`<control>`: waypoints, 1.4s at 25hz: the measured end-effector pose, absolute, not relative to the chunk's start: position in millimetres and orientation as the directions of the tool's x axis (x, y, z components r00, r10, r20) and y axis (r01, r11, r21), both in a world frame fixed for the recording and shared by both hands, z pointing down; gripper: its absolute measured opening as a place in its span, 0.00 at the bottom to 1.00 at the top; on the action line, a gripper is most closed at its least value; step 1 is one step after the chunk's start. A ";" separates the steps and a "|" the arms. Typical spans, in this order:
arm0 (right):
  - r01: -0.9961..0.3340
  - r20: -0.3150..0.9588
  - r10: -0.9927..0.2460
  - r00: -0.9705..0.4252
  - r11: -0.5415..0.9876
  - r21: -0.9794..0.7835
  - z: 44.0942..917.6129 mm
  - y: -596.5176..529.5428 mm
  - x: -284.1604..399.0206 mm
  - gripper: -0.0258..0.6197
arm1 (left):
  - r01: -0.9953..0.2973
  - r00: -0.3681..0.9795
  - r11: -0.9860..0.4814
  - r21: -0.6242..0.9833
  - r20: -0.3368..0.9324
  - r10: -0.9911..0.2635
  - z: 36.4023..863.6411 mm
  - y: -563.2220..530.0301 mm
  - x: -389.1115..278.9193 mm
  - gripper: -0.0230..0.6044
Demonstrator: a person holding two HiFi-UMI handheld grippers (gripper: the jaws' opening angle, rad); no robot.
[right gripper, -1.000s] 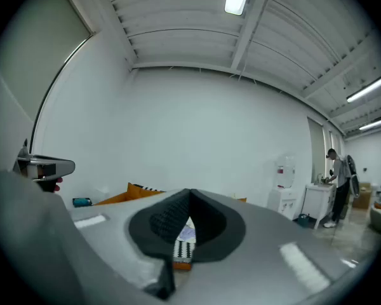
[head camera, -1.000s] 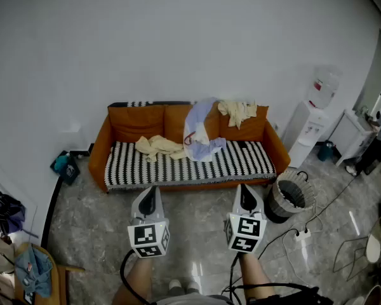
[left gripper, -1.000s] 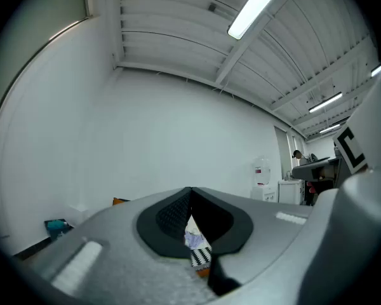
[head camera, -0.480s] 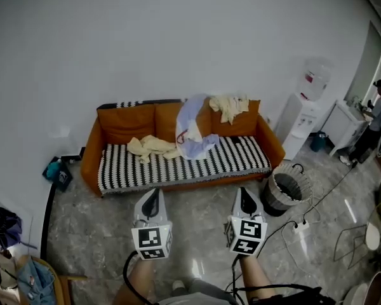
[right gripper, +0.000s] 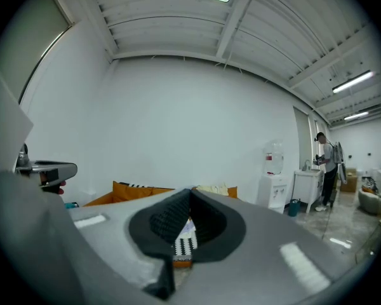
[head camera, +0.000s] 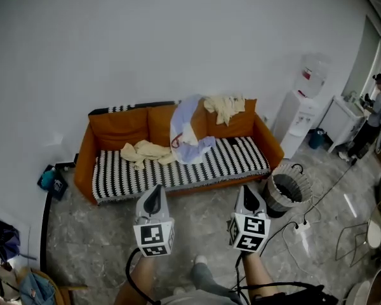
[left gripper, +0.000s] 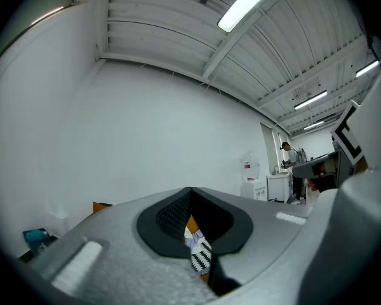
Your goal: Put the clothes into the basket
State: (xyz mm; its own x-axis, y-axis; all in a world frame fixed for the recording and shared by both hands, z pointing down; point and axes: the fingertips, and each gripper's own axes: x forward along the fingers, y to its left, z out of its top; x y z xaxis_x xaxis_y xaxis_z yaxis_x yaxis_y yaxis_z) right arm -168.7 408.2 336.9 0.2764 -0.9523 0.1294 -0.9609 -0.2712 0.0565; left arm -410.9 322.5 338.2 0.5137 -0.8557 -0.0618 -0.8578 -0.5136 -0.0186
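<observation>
Bottom centre: your left gripper (head camera: 153,199) and right gripper (head camera: 247,194), jaws closed on both, nothing in them. Bare marble floor (head camera: 203,211) lies open up to the sofa (head camera: 117,127) front edge. Wicker basket (head camera: 287,192) centre right. Sofa has shifted left in frame since a second ago. Clothes lie on the sofa: cream heap (head camera: 143,152), blue-white shirt (head camera: 187,132), cream piece (head camera: 225,107) over the backrest.

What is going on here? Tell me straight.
A person stands facing an orange sofa, holding the left gripper and the right gripper out over the floor. Both are shut and hold nothing. The clothes are all on the sofa: a cream garment on the seat, a pale blue garment draped over the backrest, and another cream garment on top of the backrest. The basket stands on the floor by the sofa's right end. Nothing has been picked up yet.
</observation>
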 end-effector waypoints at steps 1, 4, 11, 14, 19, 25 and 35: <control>-0.961 0.126 -0.953 0.275 -0.269 0.057 335.9 400.2 -163.2 0.04 | -0.857 0.515 -0.515 -0.019 -0.064 -0.855 337.0 314.7 -404.2 0.05; -0.962 0.117 -0.955 0.272 -0.268 0.052 332.5 376.0 -143.6 0.04 | -0.855 0.519 -0.519 -0.020 -0.074 -0.852 332.7 290.8 -382.4 0.05; -0.965 0.116 -0.958 0.260 -0.257 0.040 325.9 319.2 -86.3 0.04 | -0.856 0.517 -0.517 -0.019 -0.073 -0.853 324.0 233.3 -325.3 0.05; -0.966 0.109 -0.960 0.258 -0.256 0.036 321.8 299.4 -59.0 0.04 | -0.855 0.518 -0.517 -0.023 -0.078 -0.852 320.0 213.0 -299.0 0.05; -0.968 0.104 -0.963 0.250 -0.249 0.021 321.0 267.4 -18.0 0.04 | -0.851 0.525 -0.524 -0.035 -0.085 -0.847 315.7 180.6 -254.6 0.05; -0.965 0.114 -0.959 0.260 -0.262 -0.004 331.3 236.7 25.0 0.04 | -0.841 0.542 -0.539 -0.052 -0.077 -0.837 320.1 147.9 -213.9 0.05; -0.957 0.167 -0.943 0.288 -0.291 0.003 366.7 176.8 67.0 0.04 | -0.823 0.567 -0.566 -0.036 -0.044 -0.822 348.5 71.9 -166.9 0.05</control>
